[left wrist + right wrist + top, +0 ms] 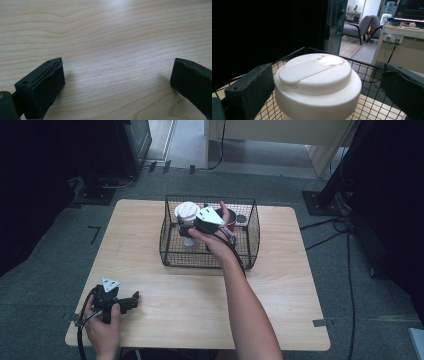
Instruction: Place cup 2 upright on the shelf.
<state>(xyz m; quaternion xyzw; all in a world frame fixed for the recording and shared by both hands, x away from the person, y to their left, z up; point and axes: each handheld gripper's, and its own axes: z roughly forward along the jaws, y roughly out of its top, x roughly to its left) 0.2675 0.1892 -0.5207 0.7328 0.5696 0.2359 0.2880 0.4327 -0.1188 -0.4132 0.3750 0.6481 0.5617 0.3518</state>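
The wooden table [280, 285] carries everything, its pale grain running under my left tongs in the left gripper view. On its far half stands a black wire basket [250, 240], open at the top, with its mesh wall also showing behind the cup in the right gripper view.

Inside the basket, toward its left side, stands a white lidded cup [187, 213], upright; its domed lid with a flip tab shows close up in the right gripper view [318, 80]. Just to the right of my hand in the basket lies a dark red object, largely hidden behind the hand, and I cannot tell what it is.

My right forearm reaches across the table into the basket, and my right gripper [192, 226] is held at the cup. In the right gripper view its two black jaws stand apart on either side of the lid, near it, with a narrow gap at the left jaw; they are spread, not clamped.

My left gripper [131, 300] rests low over the near left corner of the table, well apart from the basket. Its jaws stand wide apart over bare wood, holding nothing.
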